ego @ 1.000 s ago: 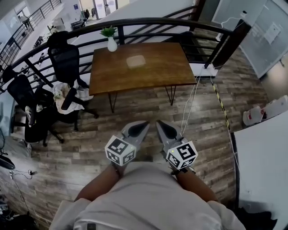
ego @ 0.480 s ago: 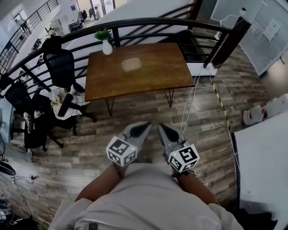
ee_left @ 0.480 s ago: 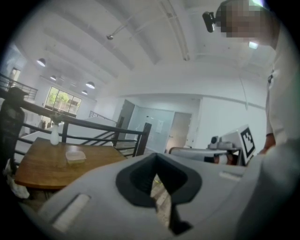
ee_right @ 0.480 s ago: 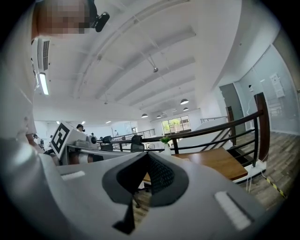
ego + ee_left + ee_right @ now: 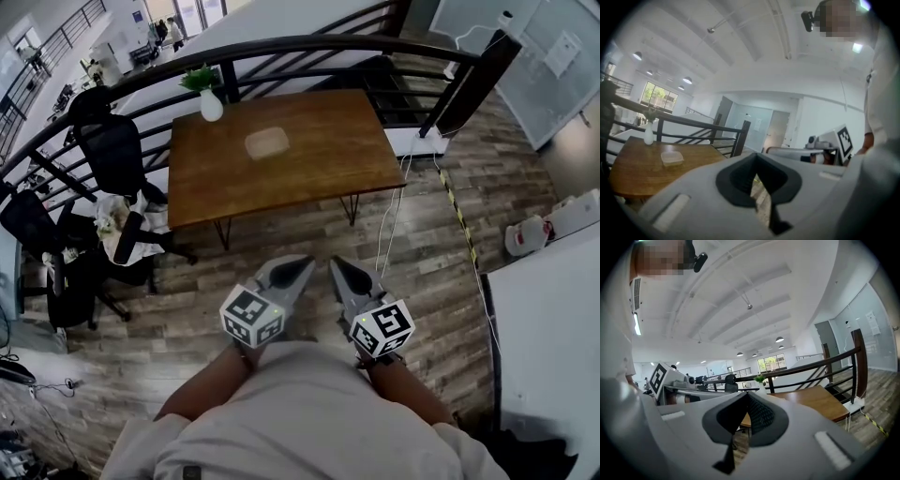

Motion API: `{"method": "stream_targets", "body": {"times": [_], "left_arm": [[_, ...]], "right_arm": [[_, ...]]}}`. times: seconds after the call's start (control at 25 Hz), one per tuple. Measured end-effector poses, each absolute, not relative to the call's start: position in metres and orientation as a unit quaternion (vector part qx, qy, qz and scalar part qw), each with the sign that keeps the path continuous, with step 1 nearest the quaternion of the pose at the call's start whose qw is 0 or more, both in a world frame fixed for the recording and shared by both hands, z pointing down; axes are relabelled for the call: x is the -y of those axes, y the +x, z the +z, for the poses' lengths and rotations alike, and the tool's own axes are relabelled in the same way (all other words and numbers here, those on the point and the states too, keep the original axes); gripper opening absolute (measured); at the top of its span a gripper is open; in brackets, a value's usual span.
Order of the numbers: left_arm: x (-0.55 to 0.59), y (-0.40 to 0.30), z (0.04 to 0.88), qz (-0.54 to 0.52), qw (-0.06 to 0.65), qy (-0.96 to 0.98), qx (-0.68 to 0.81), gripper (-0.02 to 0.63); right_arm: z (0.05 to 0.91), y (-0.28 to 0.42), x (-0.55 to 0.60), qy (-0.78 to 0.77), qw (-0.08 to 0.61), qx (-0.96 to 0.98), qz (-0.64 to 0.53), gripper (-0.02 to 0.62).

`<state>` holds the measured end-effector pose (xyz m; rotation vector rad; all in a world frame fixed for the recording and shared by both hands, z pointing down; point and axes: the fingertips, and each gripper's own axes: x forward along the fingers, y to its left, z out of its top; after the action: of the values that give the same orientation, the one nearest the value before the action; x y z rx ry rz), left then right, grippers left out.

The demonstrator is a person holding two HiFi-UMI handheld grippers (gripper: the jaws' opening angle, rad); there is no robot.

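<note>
The person edges closer to the wooden table (image 5: 309, 159) that bears a clear container (image 5: 267, 142). The left gripper (image 5: 298, 267) and the right gripper (image 5: 341, 270) stay clenched and empty, well short of it.

1. Bright, even indoor light from windows (image 5: 658, 97) and ceiling lamps (image 5: 780, 339).
2. Soft, faint shadows under table (image 5: 309, 159).
3. Strong fisheye bend, with black vignette in both gripper views.
4. Left gripper (image 5: 758, 180) and right gripper (image 5: 747, 420) are close-up and soft-focus.

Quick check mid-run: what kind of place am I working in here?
Probably an open-plan office, on a raised landing or mezzanine: a black railing edges the plank floor, swivel office chairs stand beside a wooden table, and more desks show beyond.
</note>
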<state>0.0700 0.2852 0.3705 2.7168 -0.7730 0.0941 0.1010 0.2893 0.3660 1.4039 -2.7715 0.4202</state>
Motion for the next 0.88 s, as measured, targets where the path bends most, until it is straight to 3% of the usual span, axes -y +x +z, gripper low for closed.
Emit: {"method": "stream_targets", "body": {"times": [0.88], "left_arm": [[-0.043, -0.092, 0.334, 0.017, 0.131, 0.952, 0.276, 0.003]], "right_arm": [[0.334, -0.057, -0.051, 0.452, -0.024, 0.885, 0.113, 0.005]]}}
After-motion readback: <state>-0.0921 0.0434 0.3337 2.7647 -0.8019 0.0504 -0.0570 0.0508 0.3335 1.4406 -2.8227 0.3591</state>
